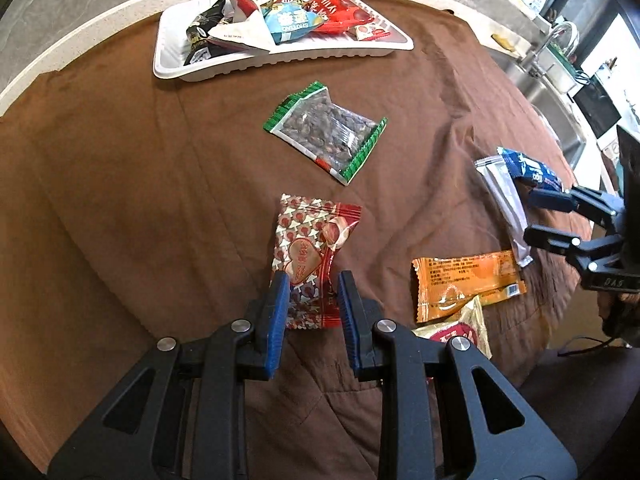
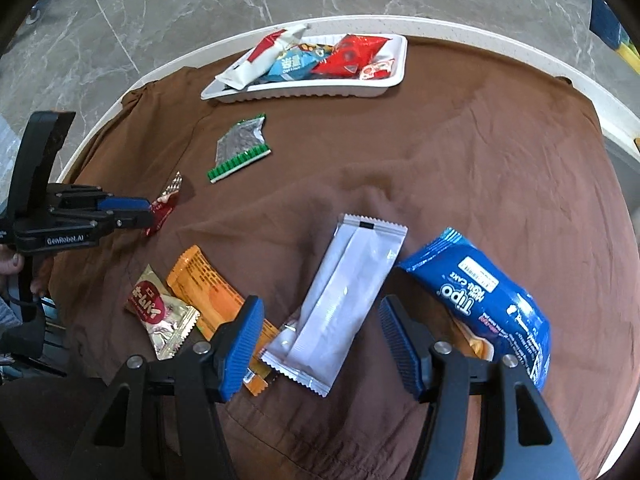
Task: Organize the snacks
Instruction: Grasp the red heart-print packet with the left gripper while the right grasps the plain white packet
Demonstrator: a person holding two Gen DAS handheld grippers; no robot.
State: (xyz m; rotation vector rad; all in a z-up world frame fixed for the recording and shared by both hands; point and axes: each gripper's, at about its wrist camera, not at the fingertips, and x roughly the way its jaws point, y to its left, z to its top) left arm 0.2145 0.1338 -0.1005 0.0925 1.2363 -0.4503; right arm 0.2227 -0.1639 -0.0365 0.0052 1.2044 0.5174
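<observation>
My left gripper [image 1: 313,280] has its blue pads on both sides of a red heart-patterned candy packet [image 1: 314,248] and is shut on its near end; it also shows in the right wrist view [image 2: 152,210]. My right gripper [image 2: 320,324] is open and empty over a white wrapper [image 2: 344,300], with a blue Tipo pack [image 2: 488,300] to its right. A white tray [image 1: 280,60] at the far side holds several snack packets. A clear green-edged nut packet [image 1: 326,130] lies mid-cloth.
An orange packet [image 1: 466,280] and a small gold-and-red packet [image 1: 460,330] lie between the grippers. A brown cloth [image 1: 140,180] covers the round white table [image 2: 520,40]. A sink and tap [image 1: 556,52] stand at the right.
</observation>
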